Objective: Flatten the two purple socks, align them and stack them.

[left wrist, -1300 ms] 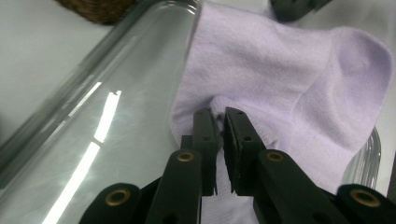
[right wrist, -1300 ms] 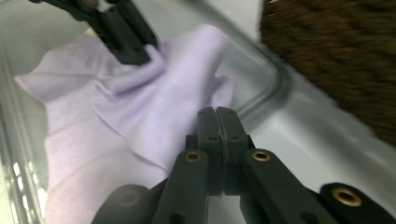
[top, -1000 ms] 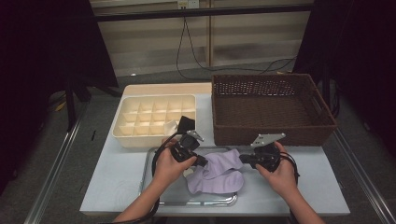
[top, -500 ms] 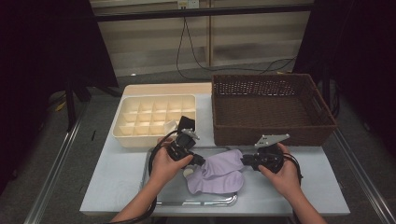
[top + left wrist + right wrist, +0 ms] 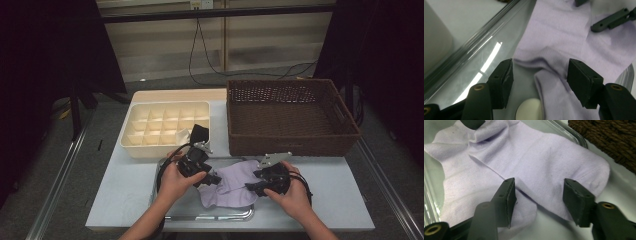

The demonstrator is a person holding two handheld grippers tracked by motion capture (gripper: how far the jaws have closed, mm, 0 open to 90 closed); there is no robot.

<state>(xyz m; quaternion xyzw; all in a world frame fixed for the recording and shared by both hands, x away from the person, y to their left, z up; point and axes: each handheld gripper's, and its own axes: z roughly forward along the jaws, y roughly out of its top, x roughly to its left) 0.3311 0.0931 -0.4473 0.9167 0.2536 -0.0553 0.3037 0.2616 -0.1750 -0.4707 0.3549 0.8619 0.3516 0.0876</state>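
Lilac socks (image 5: 235, 187) lie overlapped on a metal tray (image 5: 210, 216) at the table's near edge. My left gripper (image 5: 215, 180) is at their left end and my right gripper (image 5: 251, 186) at their right end. In the left gripper view the left gripper (image 5: 540, 77) is open, its jaws just having been opening, with a sock cuff (image 5: 559, 42) lying loose between them. In the right gripper view the right gripper (image 5: 539, 195) is also open after just opening, and the sock's toe end (image 5: 544, 157) lies flat under it, untouched by the pads.
A cream compartment box (image 5: 150, 131) stands behind the tray at the left, with a black item (image 5: 200, 132) at its near right corner. A large brown wicker basket (image 5: 290, 145) stands at the back right, close behind the right hand.
Both pairs of jaws have opened and let go of the socks, which now lie on the tray. The right hand has drawn slightly toward the near edge.
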